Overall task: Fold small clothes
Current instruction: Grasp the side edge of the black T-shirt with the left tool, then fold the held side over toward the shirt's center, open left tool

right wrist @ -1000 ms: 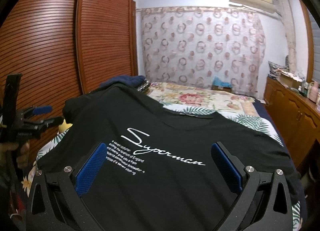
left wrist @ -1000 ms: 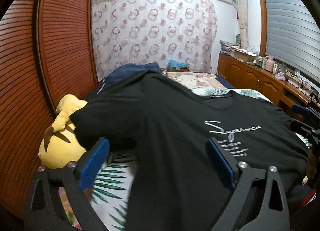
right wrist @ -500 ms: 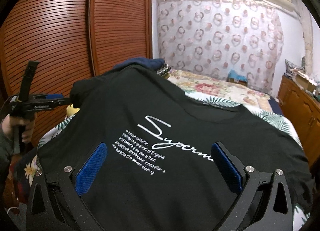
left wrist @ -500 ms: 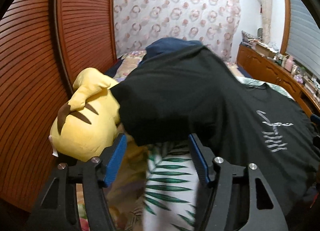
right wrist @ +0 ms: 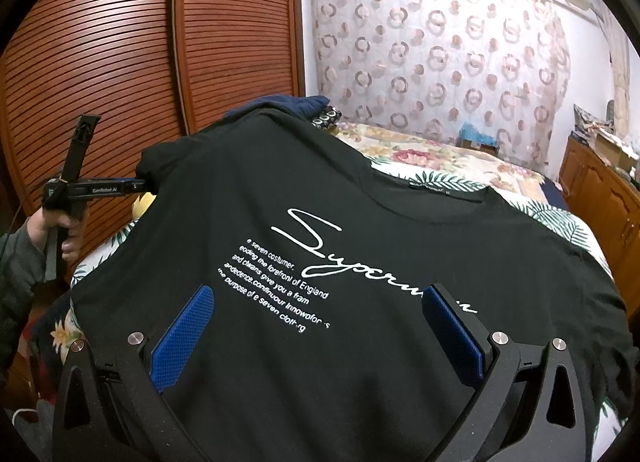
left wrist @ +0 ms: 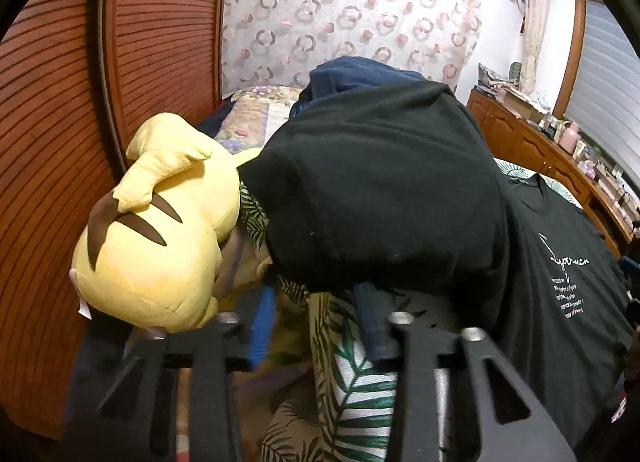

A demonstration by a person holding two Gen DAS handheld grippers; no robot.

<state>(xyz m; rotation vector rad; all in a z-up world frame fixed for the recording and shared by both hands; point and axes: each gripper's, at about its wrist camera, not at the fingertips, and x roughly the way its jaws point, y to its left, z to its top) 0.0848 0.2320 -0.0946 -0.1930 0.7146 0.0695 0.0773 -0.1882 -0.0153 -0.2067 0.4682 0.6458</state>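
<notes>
**Left claw at the sleeve, right claw spread over the print**

Left wrist view: the left gripper (left wrist: 316,314) is sitting partly open, fingers reaching under the sleeve hem of the black T-shirt (left wrist: 384,190) at twelve o'clock; whether it is pinching cloth I cannot tell. A yellow plush toy (left wrist: 160,238) is lying at ten o'clock.

Right wrist view: the right gripper (right wrist: 316,326) is hovering wide open over the shirt's printed chest, spread on the leaf-print bed (right wrist: 560,218).

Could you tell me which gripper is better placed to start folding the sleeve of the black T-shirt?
Left. The left gripper is right at the sleeve edge of the black T-shirt, its fingers partly closed around the hem. The right gripper hovers wide open over the chest print, away from any edge.
</notes>
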